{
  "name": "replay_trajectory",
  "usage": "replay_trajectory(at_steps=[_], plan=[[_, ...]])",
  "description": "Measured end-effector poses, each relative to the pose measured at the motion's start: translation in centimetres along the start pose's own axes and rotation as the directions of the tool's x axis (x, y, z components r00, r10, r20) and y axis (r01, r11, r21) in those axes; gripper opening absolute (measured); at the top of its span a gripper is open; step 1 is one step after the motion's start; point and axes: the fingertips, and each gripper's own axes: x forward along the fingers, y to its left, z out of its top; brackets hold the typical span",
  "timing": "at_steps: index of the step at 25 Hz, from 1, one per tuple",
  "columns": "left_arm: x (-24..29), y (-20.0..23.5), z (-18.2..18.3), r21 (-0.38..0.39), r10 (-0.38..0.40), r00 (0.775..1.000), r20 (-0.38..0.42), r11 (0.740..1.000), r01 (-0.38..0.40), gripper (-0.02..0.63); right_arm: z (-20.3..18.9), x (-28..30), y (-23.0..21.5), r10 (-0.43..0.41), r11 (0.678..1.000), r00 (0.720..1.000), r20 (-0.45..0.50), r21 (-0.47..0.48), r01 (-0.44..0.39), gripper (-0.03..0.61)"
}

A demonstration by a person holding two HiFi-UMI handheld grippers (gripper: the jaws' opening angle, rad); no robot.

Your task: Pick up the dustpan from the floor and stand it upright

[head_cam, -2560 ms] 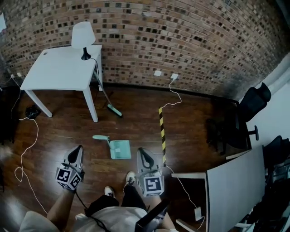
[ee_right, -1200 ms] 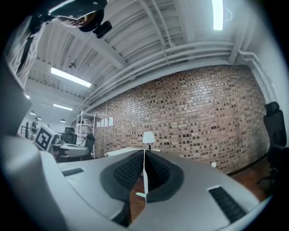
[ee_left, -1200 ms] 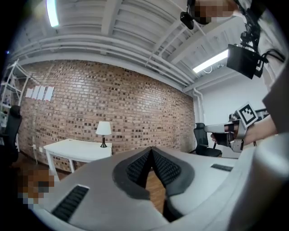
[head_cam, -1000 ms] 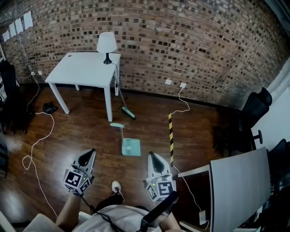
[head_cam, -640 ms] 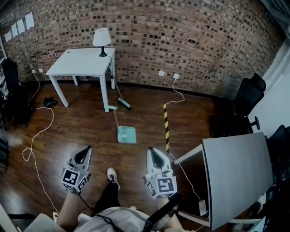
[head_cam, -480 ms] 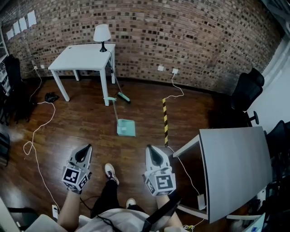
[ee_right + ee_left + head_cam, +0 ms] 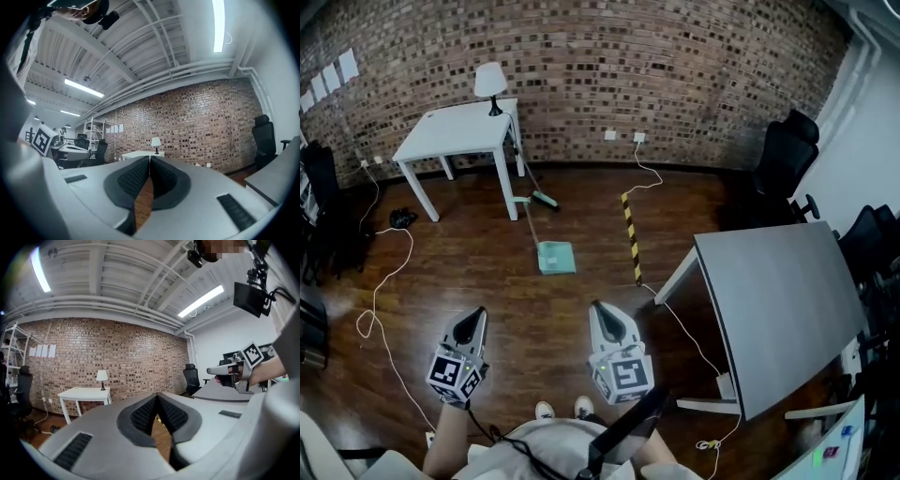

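Head view: the left gripper and right gripper both have their jaws pressed together, holding nothing. The dustpan lies on the floor well ahead, between them.

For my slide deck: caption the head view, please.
Left tool and right tool, both shut, point across the wooden floor toward a teal dustpan near a white table.

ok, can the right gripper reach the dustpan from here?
Probably not yet: the shut right gripper hangs well short of the dustpan, lying on the floor ahead. Nothing blocks the way.
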Motion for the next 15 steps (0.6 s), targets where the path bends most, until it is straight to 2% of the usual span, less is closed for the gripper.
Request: replay_trajectory(at_steps=[11,15], plan=[[-0.3,-0.5,1.4,0.021,-0.032,0.999,0.028,0.999,0.031,-0.006,-0.2,-1.2,1.0,-0.026,1.000,0.999,-0.026,0.005,0.026,-0.014],[0.0,-1.0,1.3,0.009,-0.038,0.999,0.027,0.999,0.038,-0.006,0.0,-1.3,1.4,-0.009,0.998,0.999,-0.036,-0.068,0.006,-0.014]])
